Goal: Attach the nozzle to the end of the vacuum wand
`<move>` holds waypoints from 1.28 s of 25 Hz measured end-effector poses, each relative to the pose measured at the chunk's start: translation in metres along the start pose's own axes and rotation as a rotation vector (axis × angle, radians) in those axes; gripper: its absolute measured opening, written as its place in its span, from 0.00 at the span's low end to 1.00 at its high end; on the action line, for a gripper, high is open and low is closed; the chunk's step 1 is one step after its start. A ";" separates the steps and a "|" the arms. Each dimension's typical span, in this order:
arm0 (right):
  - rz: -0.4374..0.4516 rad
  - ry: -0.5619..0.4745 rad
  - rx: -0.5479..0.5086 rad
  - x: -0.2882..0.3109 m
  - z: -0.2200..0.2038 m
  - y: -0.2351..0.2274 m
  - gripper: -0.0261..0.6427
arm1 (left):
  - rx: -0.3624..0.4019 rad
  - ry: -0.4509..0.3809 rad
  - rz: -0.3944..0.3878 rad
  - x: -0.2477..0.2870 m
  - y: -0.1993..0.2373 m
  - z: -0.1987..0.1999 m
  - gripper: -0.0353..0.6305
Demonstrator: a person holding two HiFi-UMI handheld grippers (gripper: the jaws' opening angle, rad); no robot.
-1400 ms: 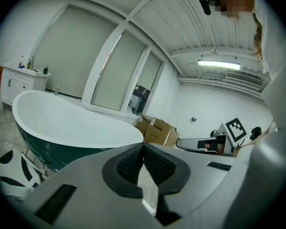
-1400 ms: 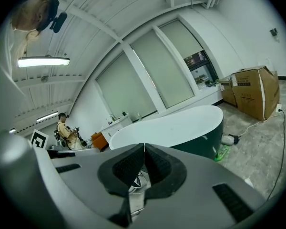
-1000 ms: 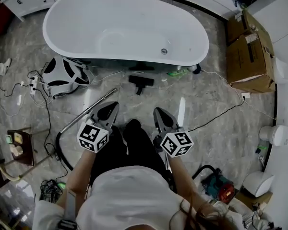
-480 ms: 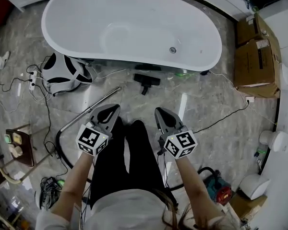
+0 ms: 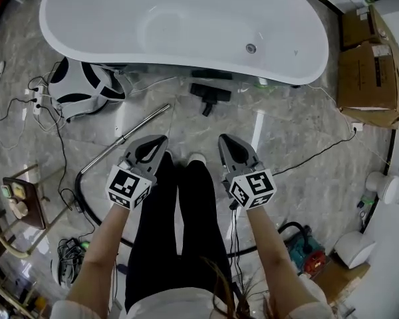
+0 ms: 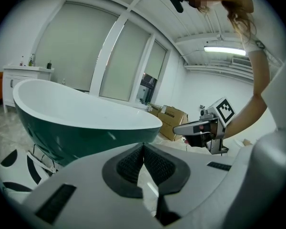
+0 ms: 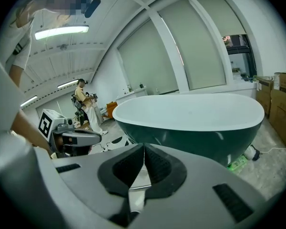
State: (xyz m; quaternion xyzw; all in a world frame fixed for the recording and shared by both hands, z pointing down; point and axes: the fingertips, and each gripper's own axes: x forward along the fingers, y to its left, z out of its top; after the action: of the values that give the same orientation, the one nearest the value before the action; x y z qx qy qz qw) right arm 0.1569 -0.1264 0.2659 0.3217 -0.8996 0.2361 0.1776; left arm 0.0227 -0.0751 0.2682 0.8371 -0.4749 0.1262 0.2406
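A black floor nozzle (image 5: 211,94) lies on the marble floor just in front of the bathtub. A long metal vacuum wand (image 5: 126,140) lies slanted on the floor to its left, joined to a black hose (image 5: 84,201). My left gripper (image 5: 149,149) is held level above the wand's near part, shut and empty. My right gripper (image 5: 229,149) hangs beside it, shut with nothing between its jaws. In the left gripper view the closed left gripper (image 6: 143,149) faces the tub; in the right gripper view the right gripper (image 7: 144,151) does the same.
A white oval bathtub (image 5: 106,5) fills the far side. A black-and-white vacuum body (image 5: 83,88) sits left with cables (image 5: 43,111). Cardboard boxes (image 5: 366,78) stand at right. A power cord (image 5: 319,153) crosses the floor. Another person (image 7: 88,106) stands far off.
The head view has shifted so the tub, nozzle and wand sit higher in frame. Both grippers have stayed shut and side by side, and have shifted little within the view.
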 end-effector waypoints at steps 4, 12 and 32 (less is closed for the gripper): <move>-0.045 0.010 0.032 0.016 -0.036 -0.024 0.06 | -0.011 0.019 -0.027 0.017 0.008 -0.038 0.06; -0.095 0.050 0.058 0.051 -0.125 -0.072 0.06 | -0.032 0.068 -0.005 0.055 0.039 -0.130 0.07; 0.094 0.258 -0.379 0.182 -0.296 -0.143 0.06 | 0.024 0.191 -0.007 0.164 0.114 -0.312 0.07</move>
State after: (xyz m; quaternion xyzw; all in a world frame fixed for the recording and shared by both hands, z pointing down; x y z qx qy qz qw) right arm 0.1684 -0.1542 0.6407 0.2075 -0.9116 0.1099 0.3373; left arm 0.0150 -0.0818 0.6386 0.8258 -0.4452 0.2103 0.2751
